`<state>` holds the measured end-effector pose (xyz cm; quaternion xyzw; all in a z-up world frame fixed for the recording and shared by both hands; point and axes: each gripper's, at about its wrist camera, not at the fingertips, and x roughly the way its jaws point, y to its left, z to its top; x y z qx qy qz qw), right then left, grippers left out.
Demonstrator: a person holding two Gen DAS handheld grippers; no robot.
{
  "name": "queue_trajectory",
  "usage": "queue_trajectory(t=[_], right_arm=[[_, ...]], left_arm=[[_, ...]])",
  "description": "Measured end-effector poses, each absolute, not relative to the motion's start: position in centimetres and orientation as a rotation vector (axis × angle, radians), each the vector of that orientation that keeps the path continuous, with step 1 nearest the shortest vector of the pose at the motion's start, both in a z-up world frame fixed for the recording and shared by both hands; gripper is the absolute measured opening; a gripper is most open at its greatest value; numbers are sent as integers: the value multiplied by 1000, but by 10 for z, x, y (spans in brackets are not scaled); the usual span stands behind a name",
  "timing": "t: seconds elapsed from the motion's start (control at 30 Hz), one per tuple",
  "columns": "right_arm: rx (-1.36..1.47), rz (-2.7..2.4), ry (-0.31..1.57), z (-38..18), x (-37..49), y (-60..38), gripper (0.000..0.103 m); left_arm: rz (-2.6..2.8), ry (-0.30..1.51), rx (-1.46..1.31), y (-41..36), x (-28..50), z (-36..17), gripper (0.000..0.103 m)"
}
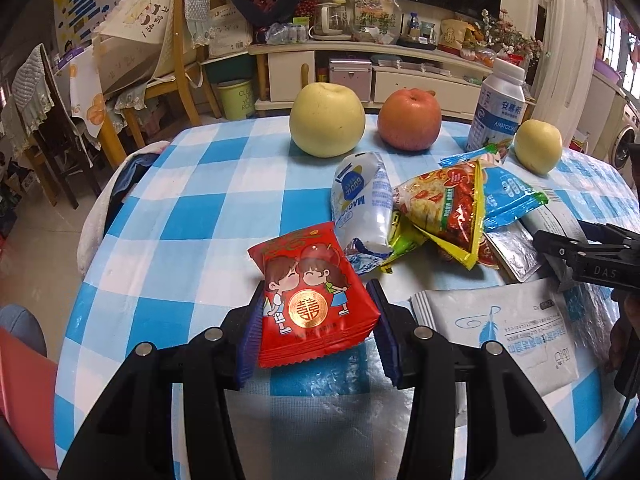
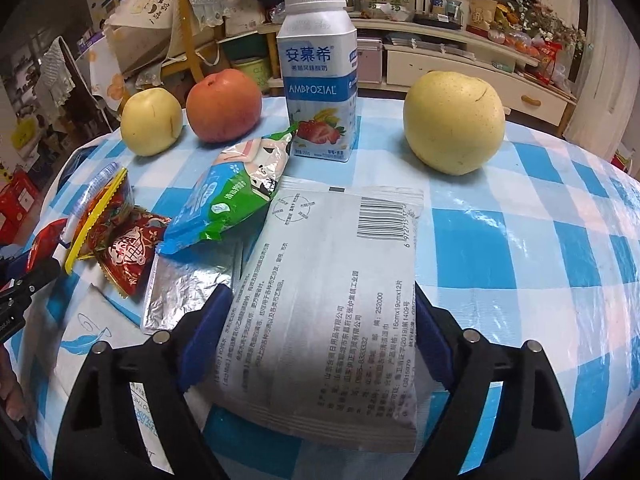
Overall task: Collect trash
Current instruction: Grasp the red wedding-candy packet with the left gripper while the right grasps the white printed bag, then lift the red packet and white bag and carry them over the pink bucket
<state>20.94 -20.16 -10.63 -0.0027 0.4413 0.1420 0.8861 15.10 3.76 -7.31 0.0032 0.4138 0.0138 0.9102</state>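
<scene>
Left tongs [image 1: 316, 316] are clamped on a red snack packet [image 1: 312, 300], held just above the checked worktop [image 1: 192, 208]. Right tongs [image 2: 320, 340] sit either side of a grey wipes pack [image 2: 332, 280], pads touching its edges, more wrappers [image 2: 224, 192] piled beside.

- Left gripper [image 1: 316, 320]: black plastic frame, two angular arms with triangular cut-outs.
- Its pads [image 1: 252, 340]: dark blue, ribbed, set on the inner faces.
- Four round silver screws [image 1: 212, 334] sit on the arm joints.
- Right gripper [image 2: 320, 340]: same black frame, blue pads [image 2: 202, 336], silver screws [image 2: 471, 335].
- At 3 o'clock in the left view, the right gripper's black side carries white letters "DAS" [image 1: 604, 271] and a thin black cable [image 1: 618, 420].
</scene>
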Motion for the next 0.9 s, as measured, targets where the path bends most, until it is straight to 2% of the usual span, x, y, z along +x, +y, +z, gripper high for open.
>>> queue_trajectory(t=[0.13, 0.2, 0.43, 0.9], right_arm=[[21, 263, 927, -106, 208, -203, 86], [29, 220, 963, -108, 212, -195, 100], [77, 60, 987, -109, 223, -185, 100], [54, 120, 997, -110, 229, -191, 99]], left_arm=[[28, 841, 2, 39, 149, -69, 49], [26, 838, -12, 41, 150, -68, 49], [25, 834, -58, 54, 149, -63, 50], [3, 822, -149, 71, 148, -52, 50]])
